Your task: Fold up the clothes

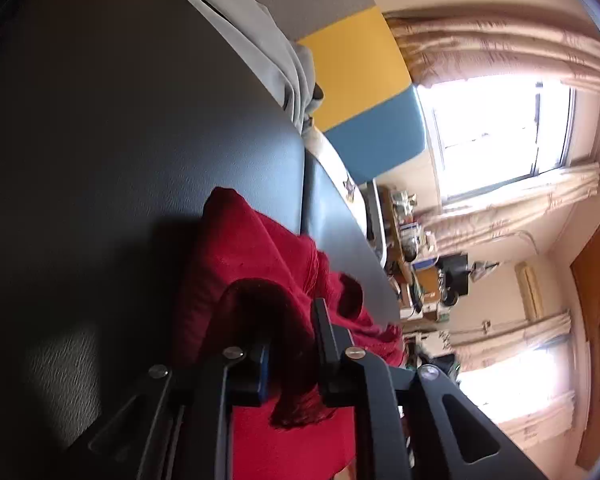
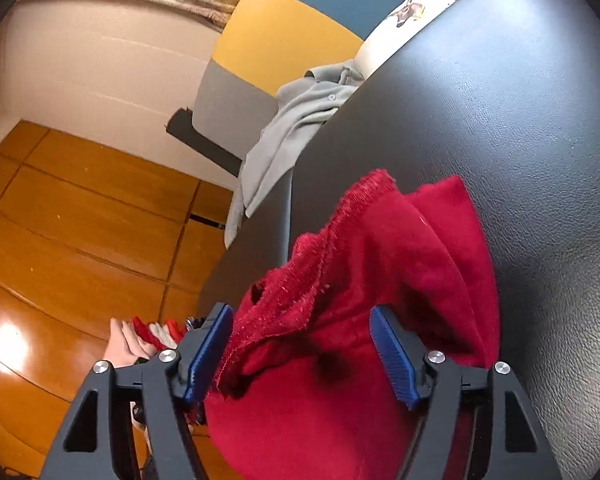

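Observation:
A red fleecy garment [image 1: 244, 248] lies bunched on the dark leather-like table [image 1: 120, 120]. A dark fold of it fills the narrow gap between the fingers of my left gripper [image 1: 290, 326], which is shut on it. In the right wrist view the same red garment [image 2: 400, 240] spreads from the table [image 2: 500, 100] edge toward the camera, its frayed hem [image 2: 332, 240] on the left. My right gripper [image 2: 298, 312] stands wide open over it. Its blue pads [image 2: 392, 356] sit either side of the cloth without pinching it.
A grey shirt [image 2: 292, 128] hangs over the table's far edge and shows as grey shirt [image 1: 268, 52] in the left view. Behind it stands a grey, yellow and blue panel [image 2: 284, 28]. Wooden floor [image 2: 80, 220] lies left of the table. A hand [image 2: 126, 340] shows low on the left.

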`<state>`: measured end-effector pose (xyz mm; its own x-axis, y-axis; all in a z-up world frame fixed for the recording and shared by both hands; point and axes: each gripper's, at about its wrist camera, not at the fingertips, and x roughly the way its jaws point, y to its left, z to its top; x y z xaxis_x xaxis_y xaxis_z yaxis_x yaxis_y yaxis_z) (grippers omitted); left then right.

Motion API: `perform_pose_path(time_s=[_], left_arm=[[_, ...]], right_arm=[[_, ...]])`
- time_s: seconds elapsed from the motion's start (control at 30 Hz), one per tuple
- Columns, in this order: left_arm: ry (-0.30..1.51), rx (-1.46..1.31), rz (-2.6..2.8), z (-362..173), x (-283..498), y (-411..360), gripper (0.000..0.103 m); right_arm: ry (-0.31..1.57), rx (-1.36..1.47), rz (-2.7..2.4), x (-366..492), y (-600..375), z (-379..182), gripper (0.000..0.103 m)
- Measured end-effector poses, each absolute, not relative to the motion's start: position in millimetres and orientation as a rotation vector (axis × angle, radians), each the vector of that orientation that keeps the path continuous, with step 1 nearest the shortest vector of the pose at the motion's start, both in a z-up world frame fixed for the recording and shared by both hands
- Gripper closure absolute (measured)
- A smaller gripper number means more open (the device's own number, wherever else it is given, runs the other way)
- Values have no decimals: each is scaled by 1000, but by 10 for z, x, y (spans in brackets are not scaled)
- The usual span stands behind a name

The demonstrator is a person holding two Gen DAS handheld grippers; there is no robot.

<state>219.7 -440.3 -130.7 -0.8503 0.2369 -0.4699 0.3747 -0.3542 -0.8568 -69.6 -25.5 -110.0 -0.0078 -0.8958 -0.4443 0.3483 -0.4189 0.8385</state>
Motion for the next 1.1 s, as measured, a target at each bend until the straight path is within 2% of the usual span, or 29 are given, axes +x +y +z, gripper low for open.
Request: perform_pose_path(time_s=[0.13, 0.23, 0.4, 0.6, 0.73, 0.9, 1.1], left_arm=[[1744, 913, -2230, -1450, 2100, -4486, 83], [1638, 911, -2276, -1340, 2150, -4455, 81], [1388, 817, -2409, -935, 2407, -4406, 68], [1332, 903, -2365, -1056, 2578, -4343, 67], [1043, 1032, -2374, -1102, 2462, -4127, 67], [771, 1070, -2451, -955, 2160, -4007, 67], [620, 1093, -2495, -851, 1922, -4070, 67]], right_arm=[[-653, 1253, -1630, -634, -285, -1272, 28], [-722, 1148, -1626, -585, -157, -1367, 28], [-763, 1064, -1611, -563, -57, -1422, 29], [-803, 995, -1594, -551, 39, -1458, 29], [-779, 989, -1610, -537, 17, -1437, 28], [-774, 980, -1615, -508, 18, -1441, 28], [-787, 971, -1613, -499, 4, -1459, 28]])
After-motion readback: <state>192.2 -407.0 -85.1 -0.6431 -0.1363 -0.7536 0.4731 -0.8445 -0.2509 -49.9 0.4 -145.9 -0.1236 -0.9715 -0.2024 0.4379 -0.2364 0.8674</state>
